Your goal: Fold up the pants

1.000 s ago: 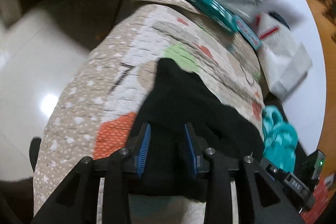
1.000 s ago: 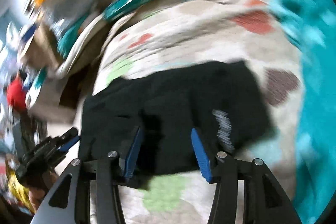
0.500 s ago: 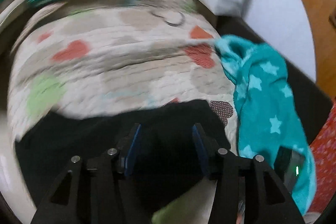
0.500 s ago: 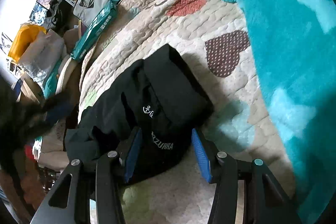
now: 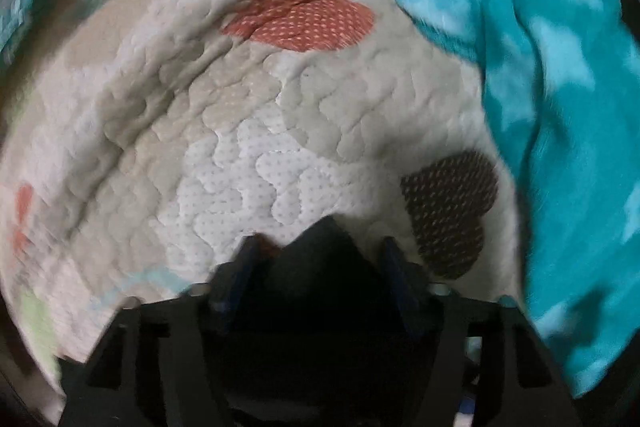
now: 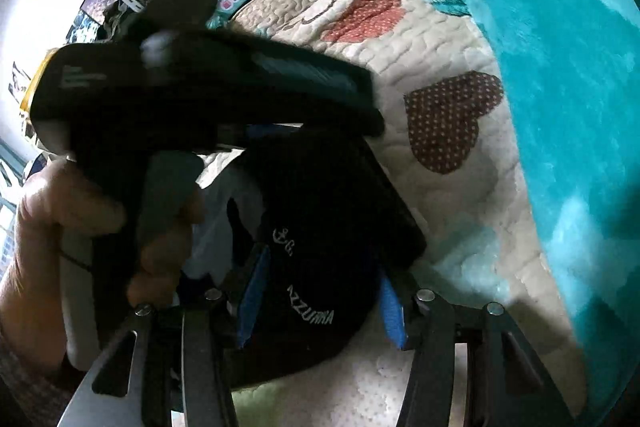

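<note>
Pants (image 6: 320,211), soft black bundle on bumpy quilt (image 6: 440,39), between closing right tool (image 6: 316,301), seemingly unpinched.

Both wrist views look down close; sharing the quilt (image 5: 248,115).

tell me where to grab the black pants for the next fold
Judging by the pose, take the pants at the thick folded edge near the brown heart, coming from above. That edge lies bare on the quilt, clear of the teal blanket.
</note>
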